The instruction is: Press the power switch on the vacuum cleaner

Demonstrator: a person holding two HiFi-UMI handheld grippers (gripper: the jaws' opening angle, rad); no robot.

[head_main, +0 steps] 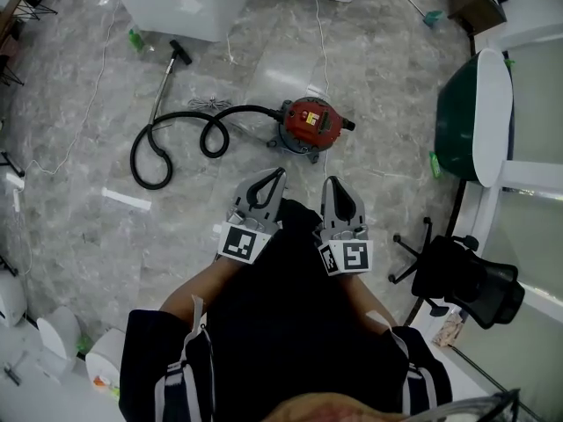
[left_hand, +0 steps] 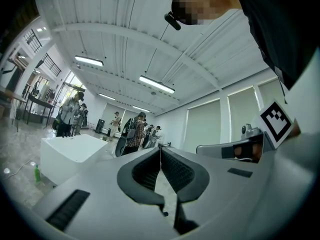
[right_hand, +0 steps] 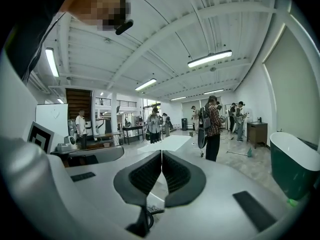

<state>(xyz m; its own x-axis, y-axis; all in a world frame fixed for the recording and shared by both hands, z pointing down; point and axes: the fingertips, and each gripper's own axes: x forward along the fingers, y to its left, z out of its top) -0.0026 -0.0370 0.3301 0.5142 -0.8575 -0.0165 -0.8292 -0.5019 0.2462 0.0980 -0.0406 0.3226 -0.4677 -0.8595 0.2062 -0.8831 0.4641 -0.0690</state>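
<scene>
A red and grey vacuum cleaner (head_main: 310, 127) stands on the marble floor ahead of me, its black hose (head_main: 180, 139) curling off to the left and ending in a wand. My left gripper (head_main: 280, 175) and right gripper (head_main: 331, 183) are held close to my body, side by side, well short of the vacuum. Both are shut with nothing between the jaws. In the left gripper view the left gripper (left_hand: 160, 149) points level across the room, and in the right gripper view the right gripper (right_hand: 161, 153) does the same. Neither gripper view shows the vacuum.
A white tub (head_main: 185, 3) sits at the far left and a green and white tub (head_main: 475, 117) at the right. A black office chair (head_main: 457, 275) is at my near right. White cables (head_main: 322, 33) cross the floor. Several people (right_hand: 210, 126) stand across the room.
</scene>
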